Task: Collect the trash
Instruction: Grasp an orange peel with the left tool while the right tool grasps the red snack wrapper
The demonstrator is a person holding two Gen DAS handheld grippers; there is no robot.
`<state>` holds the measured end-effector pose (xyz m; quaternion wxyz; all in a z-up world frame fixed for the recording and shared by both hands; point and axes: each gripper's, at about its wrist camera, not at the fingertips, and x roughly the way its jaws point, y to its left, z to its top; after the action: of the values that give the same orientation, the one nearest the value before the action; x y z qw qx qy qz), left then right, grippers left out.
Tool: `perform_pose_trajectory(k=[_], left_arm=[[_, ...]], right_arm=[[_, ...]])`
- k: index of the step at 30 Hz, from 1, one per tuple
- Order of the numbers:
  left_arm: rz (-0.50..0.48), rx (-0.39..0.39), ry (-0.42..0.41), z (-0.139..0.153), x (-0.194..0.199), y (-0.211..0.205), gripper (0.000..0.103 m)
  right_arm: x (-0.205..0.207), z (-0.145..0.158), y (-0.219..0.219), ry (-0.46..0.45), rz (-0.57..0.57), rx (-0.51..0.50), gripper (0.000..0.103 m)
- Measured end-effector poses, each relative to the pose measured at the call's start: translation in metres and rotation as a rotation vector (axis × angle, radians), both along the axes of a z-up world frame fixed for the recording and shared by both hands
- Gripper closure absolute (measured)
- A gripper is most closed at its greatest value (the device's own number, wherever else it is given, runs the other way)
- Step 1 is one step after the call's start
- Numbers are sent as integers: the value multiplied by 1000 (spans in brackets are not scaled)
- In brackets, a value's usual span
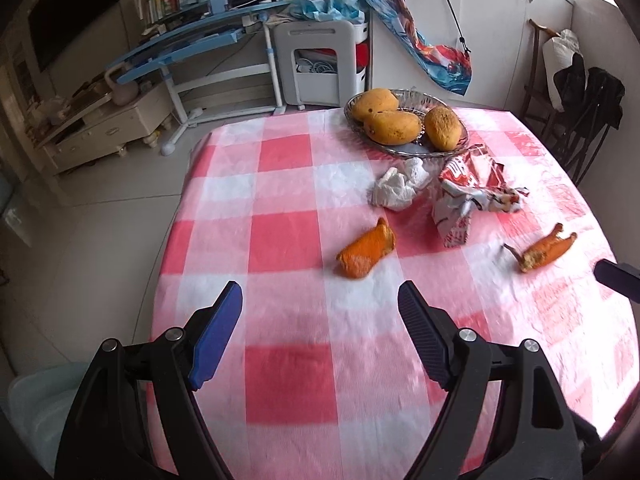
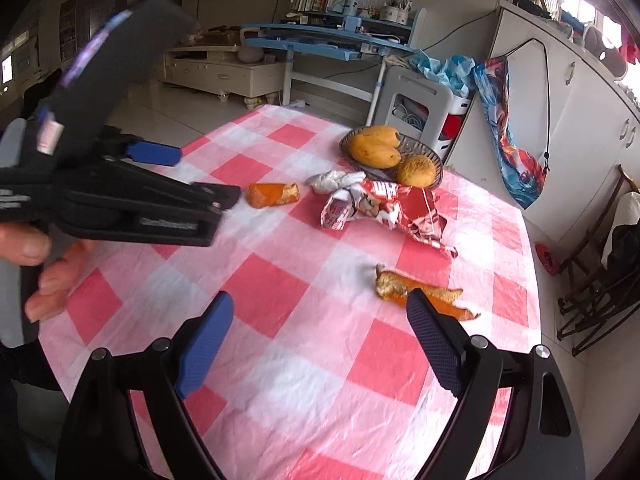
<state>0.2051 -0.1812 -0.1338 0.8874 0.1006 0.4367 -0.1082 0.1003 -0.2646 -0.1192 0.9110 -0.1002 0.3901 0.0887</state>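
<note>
My left claw hung wide open over the checked tablecloth, nothing between its fingers. Straight ahead of it, a touch toward its right finger, lay the fat orange peel, apart from the pads and flat on the cloth. Beyond that sat the crumpled white tissue, with the torn red-and-white wrapper just beside it on the right. Farther right, well apart from my left claw, lay the thin curled peel.

My right claw was spread just as wide and held nothing. The thin curled peel lay right at the tip of its right finger, partly hidden behind it; I could not tell whether they touched. Out past the opening the wrapper sprawled across the middle of the table, the tissue against its far edge, and the fat peel off to the left, close in front of my left claw. At the far edge stood the glass bowl with its mangoes.
</note>
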Motion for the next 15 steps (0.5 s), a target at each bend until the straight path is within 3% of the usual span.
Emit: perform_pose_trajectory(k=[5, 15], left_arm=[[-21, 18, 6, -9, 18, -11, 26], [-78, 49, 31, -21, 45, -29, 38]], right_arm=[[10, -1, 3, -11, 14, -32, 19], [49, -14, -4, -39, 16, -180, 19]])
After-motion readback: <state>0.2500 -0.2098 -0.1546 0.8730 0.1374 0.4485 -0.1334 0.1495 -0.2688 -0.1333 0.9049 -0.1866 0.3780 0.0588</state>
